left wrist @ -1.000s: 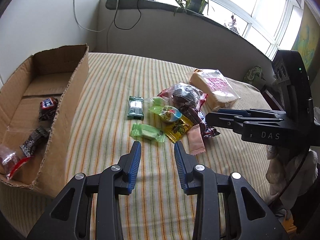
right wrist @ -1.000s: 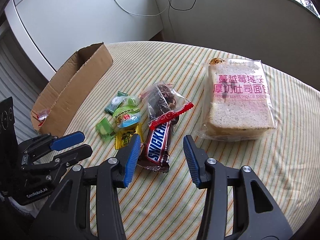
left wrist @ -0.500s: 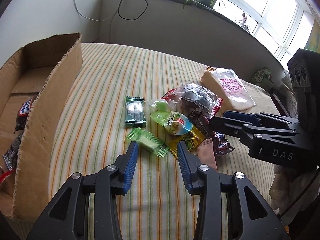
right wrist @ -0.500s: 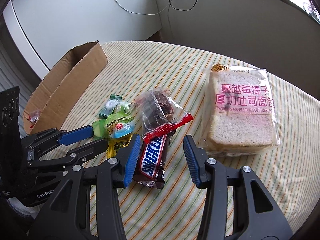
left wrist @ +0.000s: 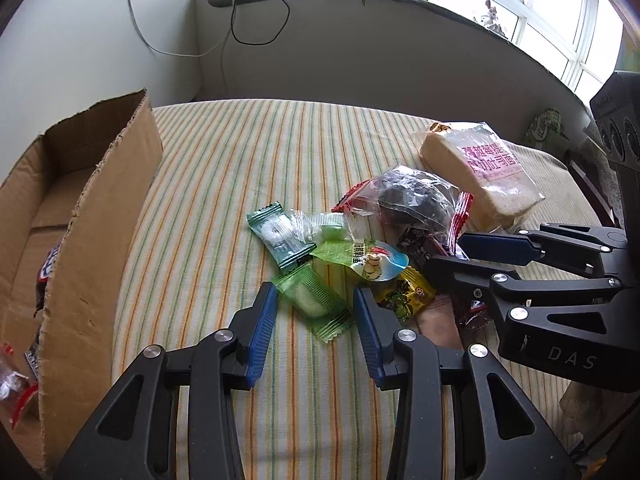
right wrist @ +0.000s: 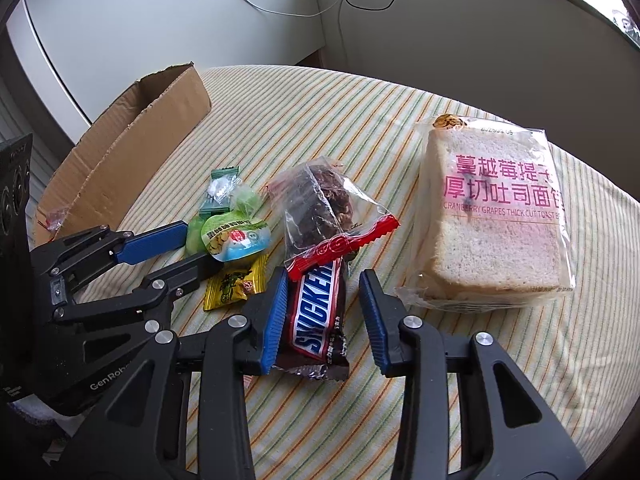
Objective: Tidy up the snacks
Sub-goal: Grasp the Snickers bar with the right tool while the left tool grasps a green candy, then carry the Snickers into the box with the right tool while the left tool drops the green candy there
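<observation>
Snacks lay in a small pile on the striped table point(left wrist: 224, 184), right of the cardboard box point(left wrist: 104, 200), which already held a few wrapped pieces at its near end. The left hand-held gripper point(left wrist: 314, 312) stood low over the near edge of the pile with its blue pads apart, and a pale green packet point(left wrist: 310, 300) lay between them; the pads did not press on it, as far as the left view showed. Its jaws had just been closing a little. Just beyond it lay a dark green candy point(left wrist: 280, 236), a green jelly cup point(left wrist: 364, 260) and a yellow packet point(left wrist: 404, 292).

The right hand-held gripper point(right wrist: 324, 308) was at the right side of the pile, around the Snickers bar point(right wrist: 316, 308). Its jaws had just been closing: the left pad touched the side of the bar, while the right pad stood a bit apart from it, so the bar was not yet pinched. A clear bag with a dark cake point(right wrist: 320, 204) lay on the far end of the bar. The bag of sliced toast bread point(right wrist: 496, 216) rested well to the right, alone on the cloth
</observation>
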A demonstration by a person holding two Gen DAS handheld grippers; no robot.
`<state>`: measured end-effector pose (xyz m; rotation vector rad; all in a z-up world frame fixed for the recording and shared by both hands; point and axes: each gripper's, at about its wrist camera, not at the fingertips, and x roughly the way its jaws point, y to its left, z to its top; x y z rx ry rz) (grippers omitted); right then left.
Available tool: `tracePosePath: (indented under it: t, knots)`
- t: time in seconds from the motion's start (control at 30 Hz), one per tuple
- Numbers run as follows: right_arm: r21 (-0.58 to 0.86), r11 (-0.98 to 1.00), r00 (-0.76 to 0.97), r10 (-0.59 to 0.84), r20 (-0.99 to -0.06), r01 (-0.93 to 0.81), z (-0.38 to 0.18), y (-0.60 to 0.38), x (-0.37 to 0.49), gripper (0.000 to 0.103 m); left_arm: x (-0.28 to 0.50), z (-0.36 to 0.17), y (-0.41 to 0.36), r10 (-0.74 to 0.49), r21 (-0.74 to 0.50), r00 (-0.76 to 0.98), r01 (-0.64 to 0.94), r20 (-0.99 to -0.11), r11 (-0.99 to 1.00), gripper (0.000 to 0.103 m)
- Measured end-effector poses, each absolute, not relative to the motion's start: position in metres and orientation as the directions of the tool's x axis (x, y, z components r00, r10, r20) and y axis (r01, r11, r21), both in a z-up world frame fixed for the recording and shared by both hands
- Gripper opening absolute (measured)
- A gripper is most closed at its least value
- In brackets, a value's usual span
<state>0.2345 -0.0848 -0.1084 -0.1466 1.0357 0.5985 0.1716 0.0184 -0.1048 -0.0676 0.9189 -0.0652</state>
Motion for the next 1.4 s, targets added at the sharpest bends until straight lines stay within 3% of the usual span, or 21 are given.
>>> tracePosePath:
  t: [0.23, 0.33, 0.7, 0.77, 0.83, 1.0, 1.1, 1.4]
  knots:
    - [0.175, 0.833, 0.368, 0.407, -0.836, -0.524, -0.107, -0.095, 0.231, 0.03, 0.172, -0.106, 0.025, -0.072, -0.072, 0.607, 0.024, -0.792, 0.997, 0.012]
    - [0.189, 0.834, 0.364, 0.415, -0.834, -0.518, -0.107, -0.101, 0.23, 0.029, 0.171, -0.106, 0.034, -0.087, -0.092, 0.605, 0.022, -0.792, 0.995, 0.008]
    - [0.19, 0.831, 0.372, 0.422, -0.826, -0.522, -0.104, -0.113, 0.219, 0.029, 0.169, -0.105, 0.043, -0.112, -0.128, 0.612, 0.017, -0.783, 0.992, 0.005]
    - [0.188, 0.83, 0.374, 0.423, -0.825, -0.524, -0.103, -0.112, 0.218, 0.029, 0.171, -0.105, 0.043, -0.114, -0.128, 0.603, 0.02, -0.789, 0.992, 0.007]
    - [0.189, 0.83, 0.374, 0.424, -0.825, -0.526, -0.103, -0.108, 0.218, 0.029, 0.174, -0.104, 0.042, -0.117, -0.132, 0.6, 0.019, -0.791, 0.991, 0.016]
    - [0.188, 0.828, 0.374, 0.426, -0.824, -0.527, -0.104, -0.106, 0.219, 0.029, 0.182, -0.102, 0.036, -0.102, -0.121, 0.606, 0.009, -0.789, 0.993, 0.016]
    - [0.194, 0.828, 0.376, 0.43, -0.821, -0.526, -0.104, -0.109, 0.218, 0.029, 0.183, -0.102, 0.036, -0.102, -0.126, 0.608, 0.003, -0.787, 0.992, 0.006]
    - [0.205, 0.834, 0.391, 0.439, -0.809, -0.512, -0.095, -0.12, 0.208, 0.029, 0.173, -0.099, 0.042, -0.128, -0.173, 0.638, -0.009, -0.759, 0.985, 0.005]
